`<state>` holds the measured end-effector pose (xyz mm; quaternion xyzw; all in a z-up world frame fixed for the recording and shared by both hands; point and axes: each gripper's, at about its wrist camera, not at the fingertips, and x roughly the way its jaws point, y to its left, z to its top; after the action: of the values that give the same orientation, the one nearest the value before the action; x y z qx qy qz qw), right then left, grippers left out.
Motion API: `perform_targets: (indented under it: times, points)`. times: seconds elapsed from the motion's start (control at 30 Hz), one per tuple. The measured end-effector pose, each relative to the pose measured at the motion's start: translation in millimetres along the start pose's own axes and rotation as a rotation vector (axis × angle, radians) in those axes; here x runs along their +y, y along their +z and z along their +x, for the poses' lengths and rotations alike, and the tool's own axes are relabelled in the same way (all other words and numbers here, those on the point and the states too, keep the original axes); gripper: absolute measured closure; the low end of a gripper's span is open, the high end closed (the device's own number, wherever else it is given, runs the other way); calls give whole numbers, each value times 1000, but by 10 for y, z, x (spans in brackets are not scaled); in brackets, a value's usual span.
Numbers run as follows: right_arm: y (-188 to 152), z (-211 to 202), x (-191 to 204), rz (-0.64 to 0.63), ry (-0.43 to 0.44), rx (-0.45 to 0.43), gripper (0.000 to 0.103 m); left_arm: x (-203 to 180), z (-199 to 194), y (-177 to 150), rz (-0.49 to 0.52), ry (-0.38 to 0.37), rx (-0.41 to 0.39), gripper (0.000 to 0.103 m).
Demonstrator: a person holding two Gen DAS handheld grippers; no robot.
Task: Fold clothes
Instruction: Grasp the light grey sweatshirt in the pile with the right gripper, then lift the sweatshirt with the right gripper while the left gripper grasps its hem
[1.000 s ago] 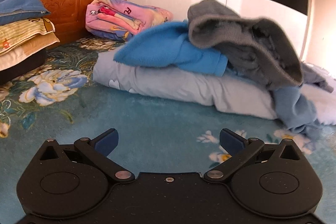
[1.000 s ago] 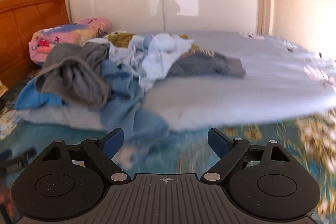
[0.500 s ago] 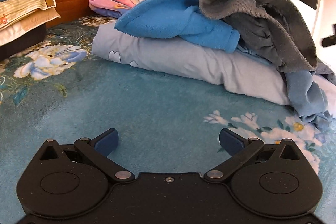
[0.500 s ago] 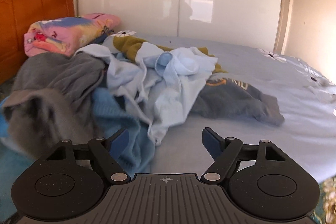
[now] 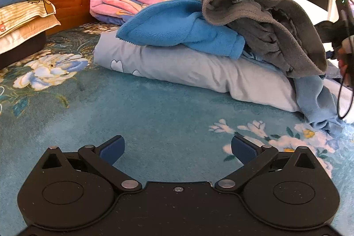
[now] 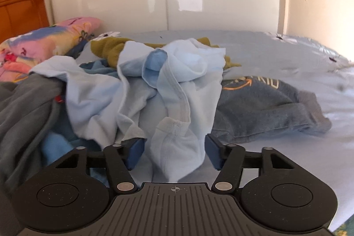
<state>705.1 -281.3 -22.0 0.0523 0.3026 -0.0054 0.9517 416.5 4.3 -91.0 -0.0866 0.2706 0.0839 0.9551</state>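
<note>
The clothes pile [image 6: 137, 85] is the landmark; it lies on a grey quilt [image 5: 199, 72] on the bed. Left of the pile, the left tool [image 5: 177, 148] hovers over the teal floral bedspread [image 5: 154, 116], well short of the pile. Its jaws stand wide apart, and they hold and touch nothing.

At the pile's near edge, the right tool [image 6: 173, 153] is open around a hanging fold of a pale blue garment [image 6: 177, 125]. The cloth lies between the jaws; whether it touches the left one cannot be told. It is not clamped.

Likely risks, as a judgement: the pale blue garment is tangled with a grey sweater [image 6: 22, 107], an olive piece [image 6: 108, 48] and a dark grey sweatshirt [image 6: 261, 112] to its right. Closing on this fold and pulling could drag neighbours along or topple the pile. The fold is a bunched cuff or hem, so the grip may catch several layers and leave the garment twisted when lifted.
</note>
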Motion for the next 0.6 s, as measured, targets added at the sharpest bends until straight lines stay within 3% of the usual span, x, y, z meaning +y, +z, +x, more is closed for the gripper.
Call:
perform_targets:
  times: [0.03,0.1,0.17,0.37,0.6]
  points:
    - [-3,35,-10,10,-3,6,54,2,-1,-1,-2,-1,0,1]
    - [-15,86,-41,38,-8,28,82,-3,-2,-3,0,0,0,1]
    - [-19,83,-72,60,-9,31,99,-7,-1,-3,1,0,0,1]
    - [113,-265,-228,45,-111,-47,101,13,12,-2,-10,-2,9,1]
    - [352,-1138,-632,-3,-287,-137,101,32,51,0,-26,4,31,1]
